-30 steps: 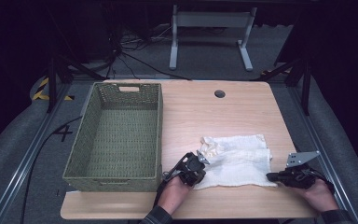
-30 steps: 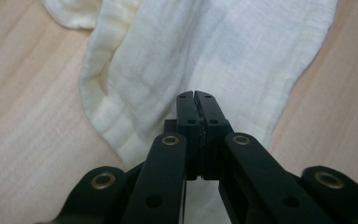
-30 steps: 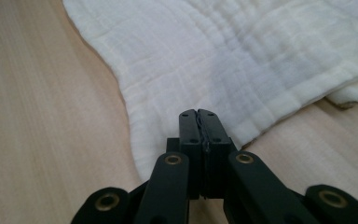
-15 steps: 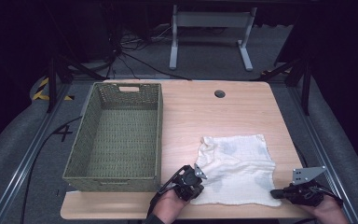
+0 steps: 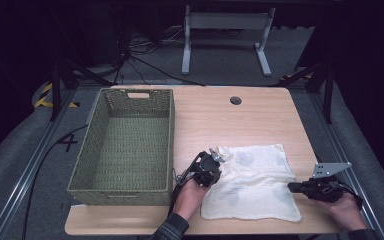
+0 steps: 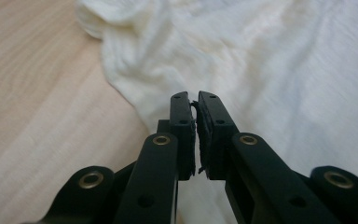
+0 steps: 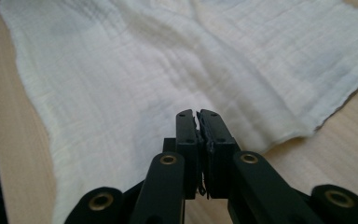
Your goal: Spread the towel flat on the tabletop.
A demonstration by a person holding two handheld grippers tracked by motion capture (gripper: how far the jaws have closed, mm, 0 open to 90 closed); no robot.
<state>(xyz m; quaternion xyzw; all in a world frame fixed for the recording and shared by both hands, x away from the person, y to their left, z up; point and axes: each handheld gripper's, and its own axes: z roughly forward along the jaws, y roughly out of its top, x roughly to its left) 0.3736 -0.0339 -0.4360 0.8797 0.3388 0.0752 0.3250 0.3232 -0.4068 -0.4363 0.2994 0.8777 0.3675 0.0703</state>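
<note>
Spread nearly flat, the white cloth (image 5: 254,180) lies on the near right part of the wooden table (image 5: 230,120), with a small bunched fold at its far left corner and soft creases across the middle. At its left edge the left gripper (image 5: 213,159) sits over the hem; in the left gripper view (image 6: 194,105) its jaws are pressed together, tips just above the fabric, and whether any cloth is pinched between them cannot be told. By the right edge the right gripper (image 5: 294,187) points toward the cloth; in the right gripper view (image 7: 197,119) its jaws are likewise together, hovering over the border of the fabric with nothing visibly caught. Well to the left stands a green woven basket (image 5: 88,165).
</note>
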